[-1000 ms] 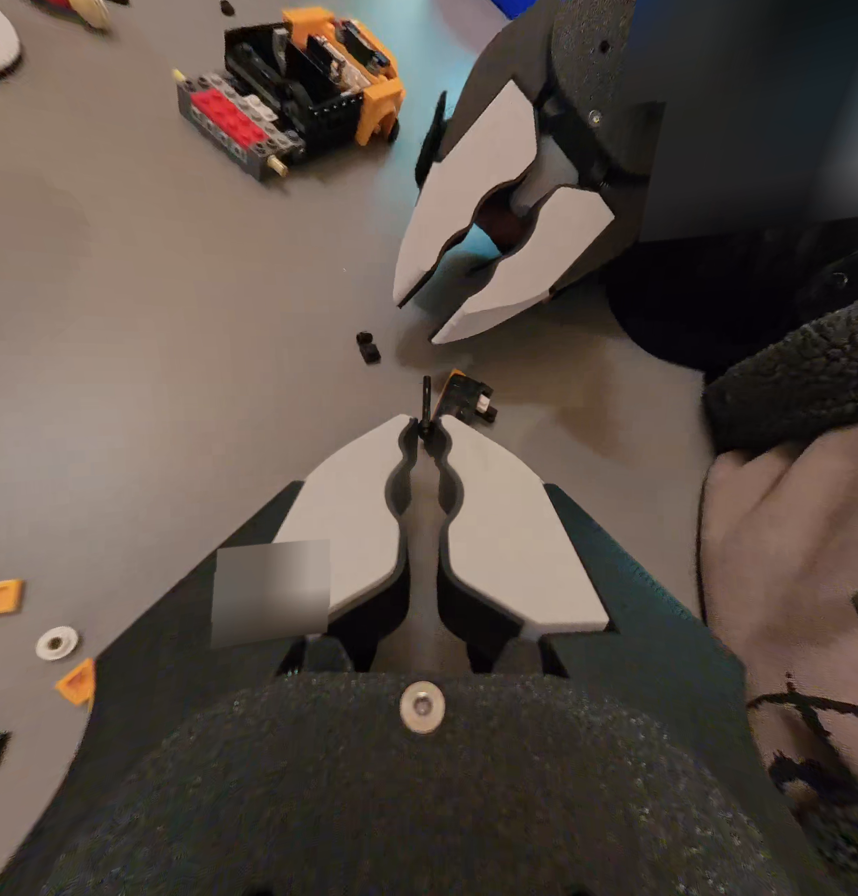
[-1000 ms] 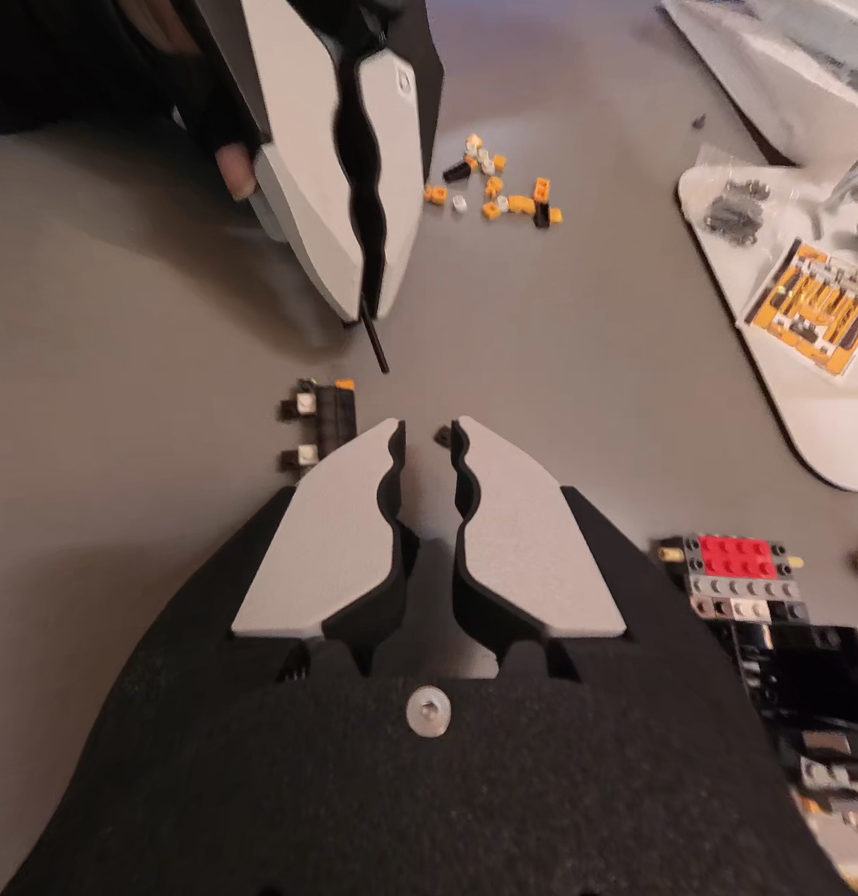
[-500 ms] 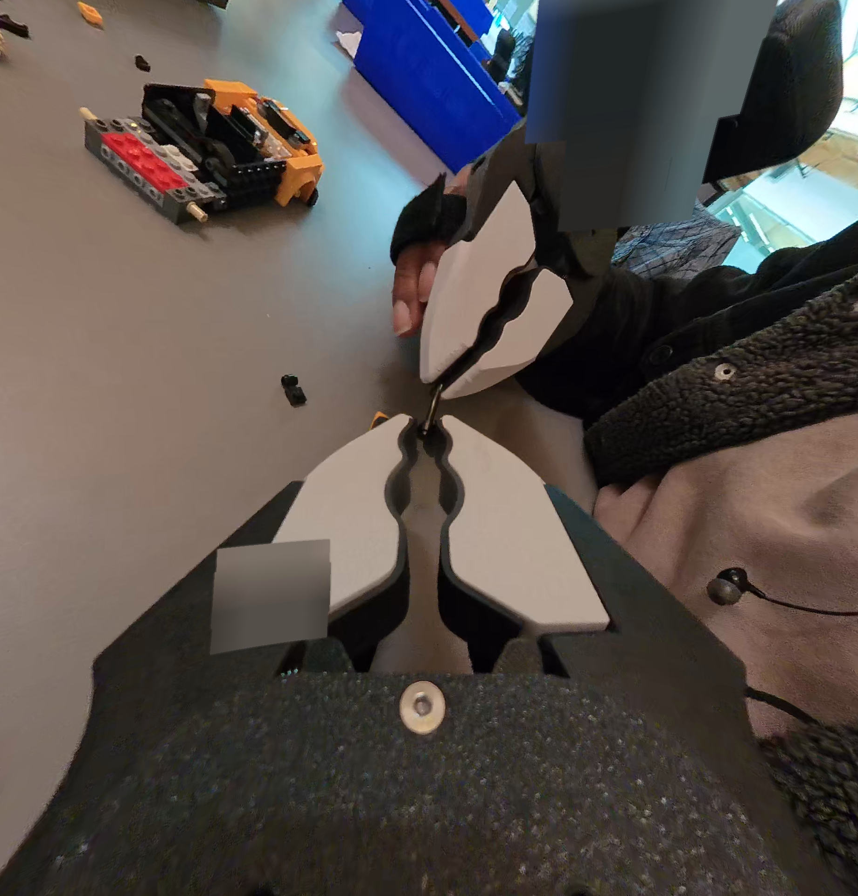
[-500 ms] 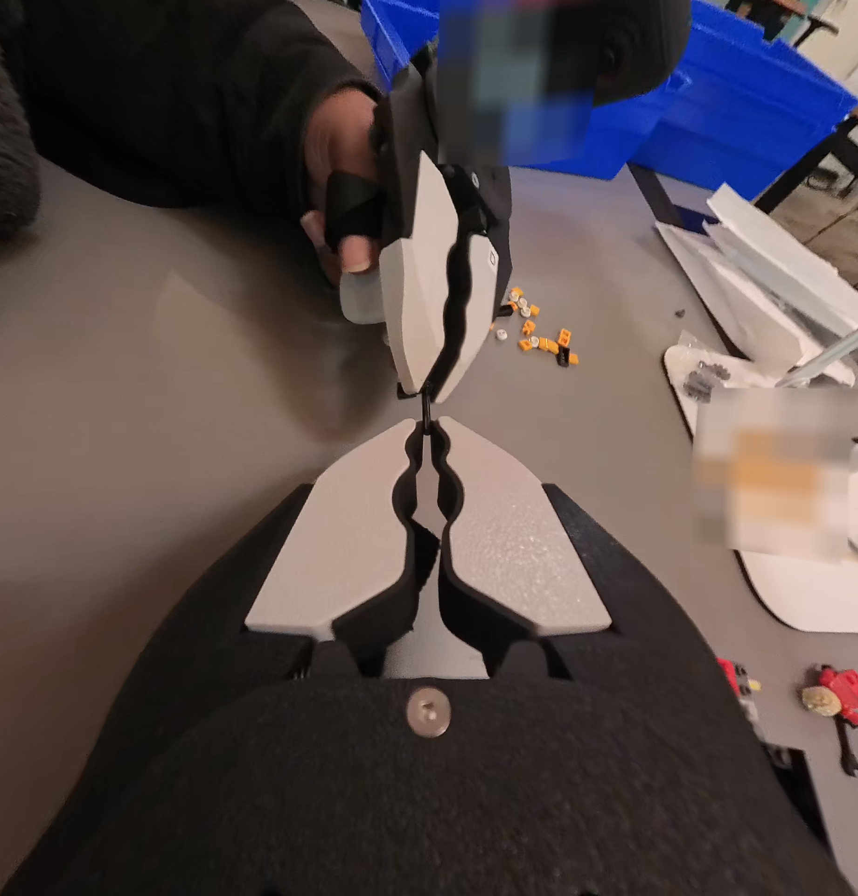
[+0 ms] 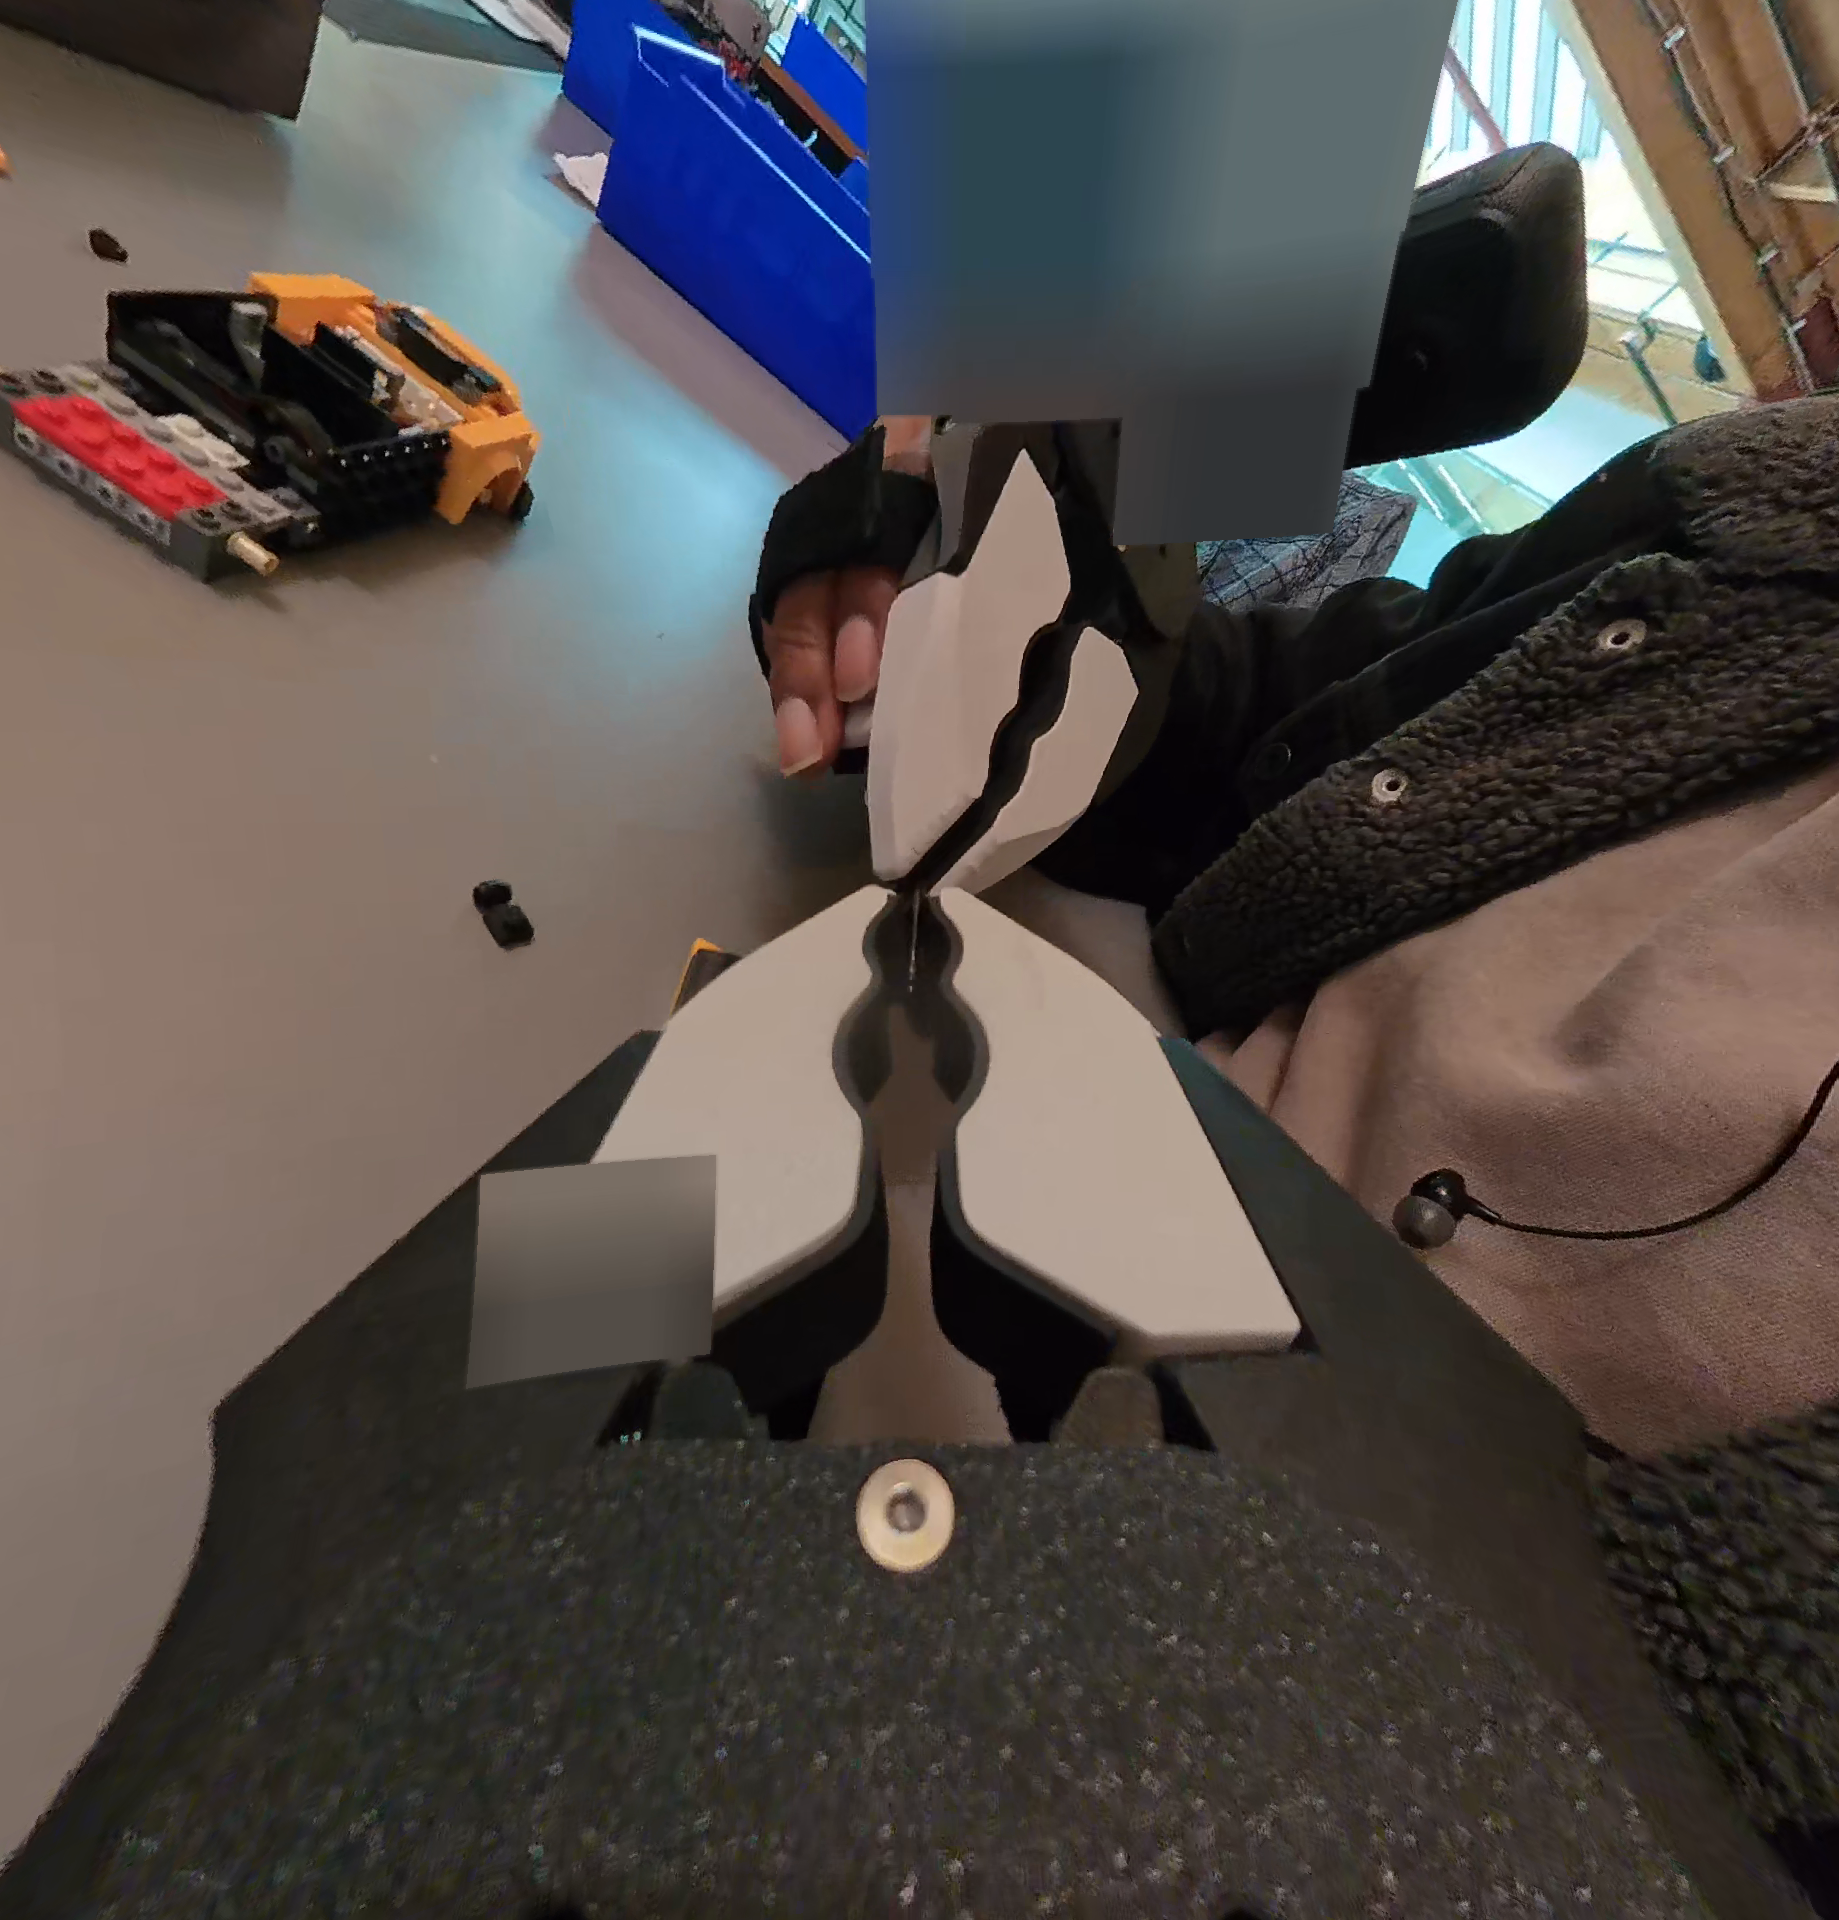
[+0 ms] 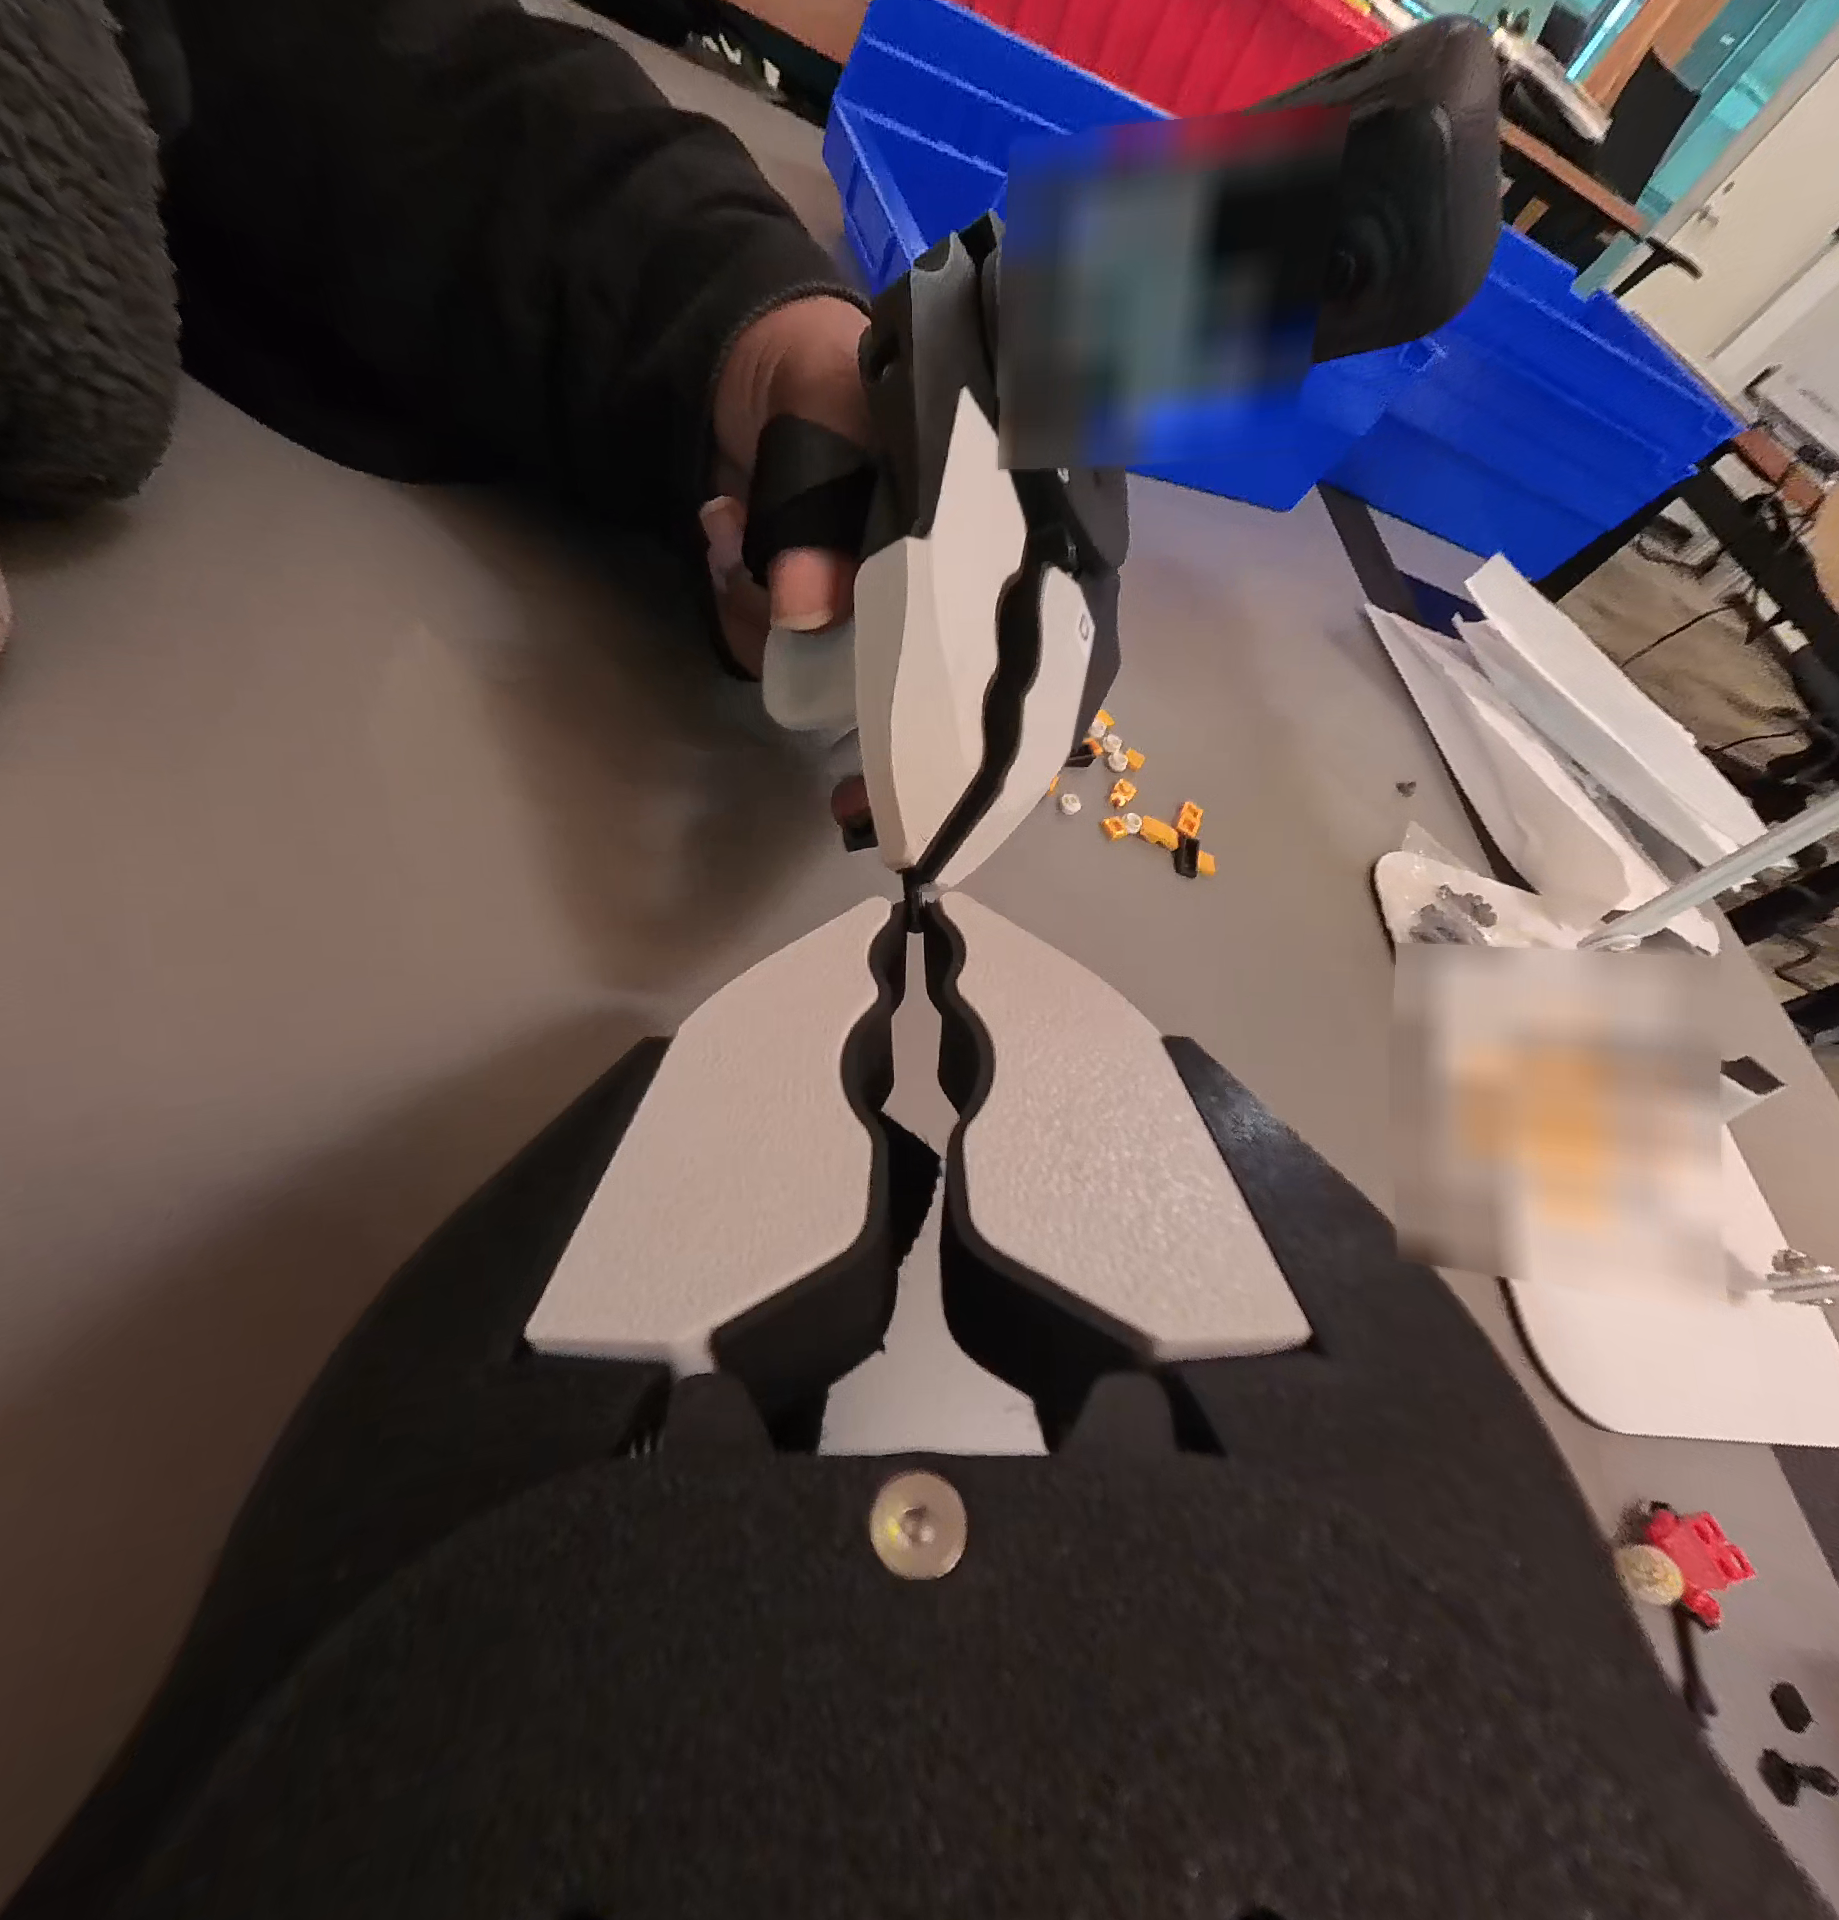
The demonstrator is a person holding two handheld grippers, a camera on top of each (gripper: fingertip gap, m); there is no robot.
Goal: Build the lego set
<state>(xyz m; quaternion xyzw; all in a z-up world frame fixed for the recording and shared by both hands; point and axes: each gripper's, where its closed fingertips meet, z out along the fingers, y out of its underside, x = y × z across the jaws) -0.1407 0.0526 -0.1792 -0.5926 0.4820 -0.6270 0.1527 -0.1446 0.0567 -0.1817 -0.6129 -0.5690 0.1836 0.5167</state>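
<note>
Both claws (tip to tip) have lifted clear of the half-built car [image 5: 260, 416].

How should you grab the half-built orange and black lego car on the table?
Probably best to take the lego car across its long black sides, coming down from above. It sits flat on the table, and those sides look straight, while the orange end is curved and the top is bumpy.

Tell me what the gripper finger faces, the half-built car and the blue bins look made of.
Finger faces: matte light-grey plastic by the look; fine pebbled grain, black wavy inner edge, possibly rubber.
Half-built car: glossy moulded plastic bricks, orange, black, red, grey; studs show.
Blue bins: rigid plastic, smooth with a slight sheen, thick moulded rims.
</note>
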